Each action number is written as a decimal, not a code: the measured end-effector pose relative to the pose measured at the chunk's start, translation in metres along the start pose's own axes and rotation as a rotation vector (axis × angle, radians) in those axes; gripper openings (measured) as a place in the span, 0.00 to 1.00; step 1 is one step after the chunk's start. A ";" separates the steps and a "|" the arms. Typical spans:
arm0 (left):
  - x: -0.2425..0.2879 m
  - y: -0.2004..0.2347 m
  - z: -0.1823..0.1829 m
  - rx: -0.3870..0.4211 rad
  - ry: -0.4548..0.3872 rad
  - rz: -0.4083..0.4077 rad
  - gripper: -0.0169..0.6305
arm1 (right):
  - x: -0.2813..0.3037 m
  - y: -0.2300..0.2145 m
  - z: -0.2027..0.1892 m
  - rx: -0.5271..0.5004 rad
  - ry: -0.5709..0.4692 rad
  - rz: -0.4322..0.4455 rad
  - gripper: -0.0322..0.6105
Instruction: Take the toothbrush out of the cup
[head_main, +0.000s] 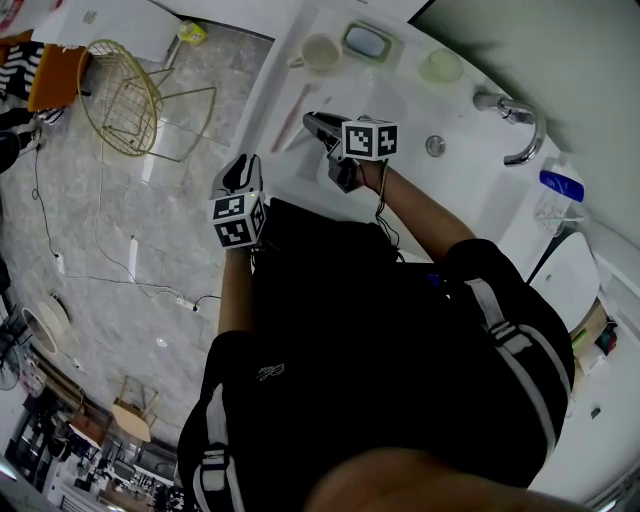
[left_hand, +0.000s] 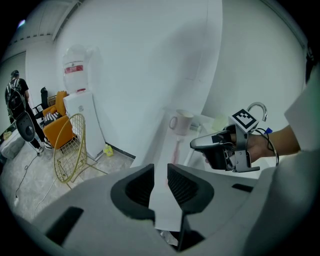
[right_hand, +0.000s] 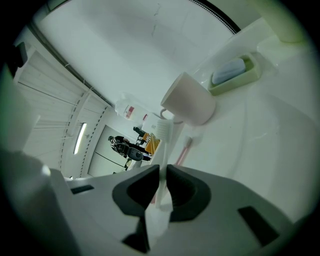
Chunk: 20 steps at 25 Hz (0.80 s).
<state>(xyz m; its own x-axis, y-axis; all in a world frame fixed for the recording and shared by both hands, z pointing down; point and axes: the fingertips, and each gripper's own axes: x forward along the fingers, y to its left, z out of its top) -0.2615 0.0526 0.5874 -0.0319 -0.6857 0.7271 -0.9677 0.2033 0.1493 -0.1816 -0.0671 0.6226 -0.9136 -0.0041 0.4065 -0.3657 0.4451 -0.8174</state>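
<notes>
While left gripper (left_hand: 160, 176) gapes empty, right gripper (right_hand: 161, 178) clamps the toothbrush (right_hand: 163, 134) — head toward the cup (right_hand: 189, 99).

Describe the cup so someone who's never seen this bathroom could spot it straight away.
Find the white washbasin with the chrome tap. At its end nearer the gold wire chair sits a green soap dish holding a blue bar, and the cup stands right beside it. Unlike the flat dish, it's a pale, open-topped mug with a handle.

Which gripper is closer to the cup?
Right. The right gripper, gripping a toothbrush, sits just short of the cup; the left gripper hangs farther back, beside the counter.
</notes>
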 end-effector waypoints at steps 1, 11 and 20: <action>0.000 0.000 0.000 -0.001 0.001 0.000 0.17 | 0.000 -0.001 0.000 0.000 -0.001 -0.005 0.13; -0.001 0.001 -0.002 0.005 0.006 -0.004 0.16 | 0.006 -0.014 0.000 0.024 -0.015 -0.046 0.16; -0.001 -0.002 -0.007 0.013 0.011 -0.016 0.16 | 0.008 -0.025 -0.001 0.039 -0.024 -0.069 0.18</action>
<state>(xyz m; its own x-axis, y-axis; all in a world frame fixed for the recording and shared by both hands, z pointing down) -0.2582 0.0576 0.5909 -0.0133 -0.6808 0.7323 -0.9711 0.1833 0.1528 -0.1795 -0.0770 0.6463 -0.8899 -0.0554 0.4527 -0.4340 0.4082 -0.8031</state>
